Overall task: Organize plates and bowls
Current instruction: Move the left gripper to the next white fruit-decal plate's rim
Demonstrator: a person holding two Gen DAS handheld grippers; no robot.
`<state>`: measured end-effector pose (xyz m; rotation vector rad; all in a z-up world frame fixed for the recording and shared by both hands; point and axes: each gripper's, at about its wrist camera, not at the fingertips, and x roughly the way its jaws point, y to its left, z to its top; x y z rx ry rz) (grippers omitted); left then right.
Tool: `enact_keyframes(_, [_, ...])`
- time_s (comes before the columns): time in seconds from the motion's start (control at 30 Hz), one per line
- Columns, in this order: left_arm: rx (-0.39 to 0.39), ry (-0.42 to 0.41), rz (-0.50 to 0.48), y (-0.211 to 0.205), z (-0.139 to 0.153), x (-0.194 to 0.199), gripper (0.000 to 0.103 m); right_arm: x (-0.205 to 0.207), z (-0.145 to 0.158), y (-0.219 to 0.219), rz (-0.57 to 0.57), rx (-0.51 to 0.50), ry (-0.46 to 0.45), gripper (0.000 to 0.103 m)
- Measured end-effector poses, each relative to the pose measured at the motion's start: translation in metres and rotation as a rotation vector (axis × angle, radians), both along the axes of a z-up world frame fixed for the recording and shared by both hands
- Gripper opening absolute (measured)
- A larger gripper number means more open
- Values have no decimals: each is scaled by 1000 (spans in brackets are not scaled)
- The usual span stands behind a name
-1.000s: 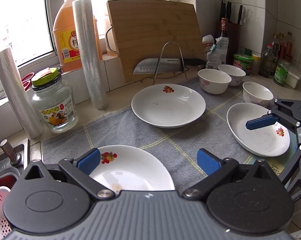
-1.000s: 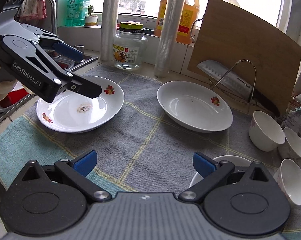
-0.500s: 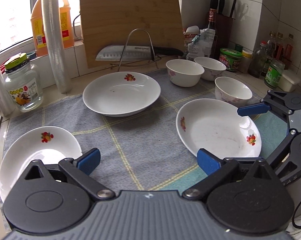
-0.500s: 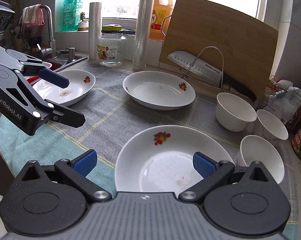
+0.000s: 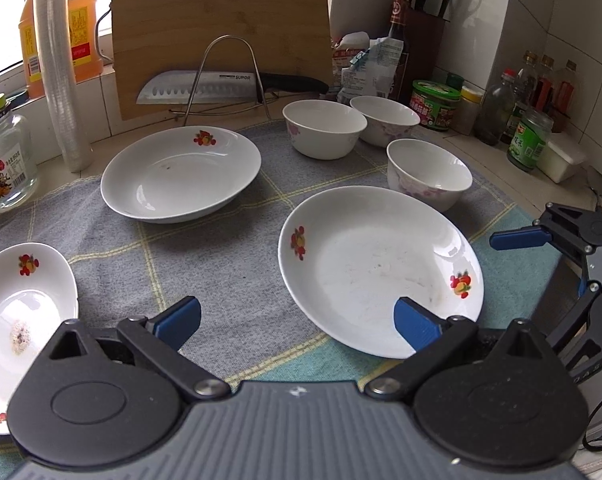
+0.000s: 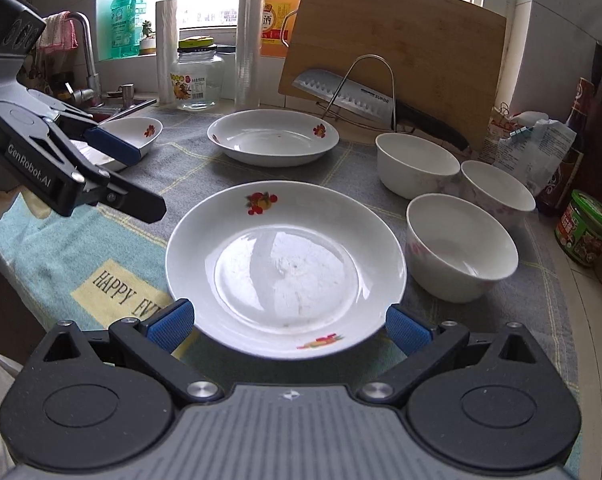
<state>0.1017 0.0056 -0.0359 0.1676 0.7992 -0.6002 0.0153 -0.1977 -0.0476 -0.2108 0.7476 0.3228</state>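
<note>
- Right tongs [image 6: 287, 326]: spread wide at the bottom of the right wrist view, one blue pad at each side of the near rim of the near plate [image 6: 285, 272]; whether the pads touch it cannot be told.
- Left tongs [image 5: 297, 320]: spread, holding nothing, low in the left wrist view above the grey checked cloth [image 5: 213, 256].
- Cloth: covers the worktop [image 5: 517, 172]; its near edge, at lower left of the right wrist view, is teal with a yellow "HAPPY" patch.
- Left plate [image 5: 17, 320]: at the left edge of the left wrist view, a crumb patch at its middle.
- Middle plate [image 6: 273, 136]: centre, beyond the near plate.
- Three bowls [image 6: 461, 246]: clustered on the right, just beside one another.
- Far row: cutting board [image 6: 397, 48] leaning upright, a cleaver [image 6: 345, 92] on a wire rack before it, glass jar [image 6: 195, 76], film rolls, oil bottle.
- Upper left: faucet [image 6: 83, 52] and sink below a bright window; white tiled wall at upper right.
</note>
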Motion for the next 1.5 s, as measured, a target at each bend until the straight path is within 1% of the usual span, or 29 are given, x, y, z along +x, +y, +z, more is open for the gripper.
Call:
enact_keyframes(0.13, [10, 13, 0, -9, 0, 6, 102, -4, -15, -10, 1, -21, 32, 103])
enact_keyframes(0.3, [16, 37, -7, -20, -1, 15, 102, 4, -32, -16, 6, 20, 52, 103])
enact_keyframes(0.47, [42, 59, -43, -31, -5, 28, 102, 11, -42, -15, 14, 39, 38, 103])
enact_keyframes(0.73, [43, 119, -103, -51, -12, 59, 102, 17, -45, -13, 60, 49, 10, 103])
enact_keyframes(0.8, [56, 155, -108, -57, -19, 71, 102, 17, -45, -13, 65, 52, 6, 103])
enact_keyframes(0.87, [64, 208, -110, -61, -29, 82, 102, 17, -45, -13, 63, 55, 5, 103])
enact_keyframes(1.0, [60, 298, -131, -64, -44, 97, 102, 17, -45, -13, 63, 54, 6, 103])
enact_keyframes(1.23, [123, 272, -195, -78, -47, 101, 102, 15, -45, -12, 54, 59, -5, 103])
enact_keyframes(1.5, [138, 285, -211, -82, -47, 109, 102, 11, -45, -12, 46, 63, -19, 103])
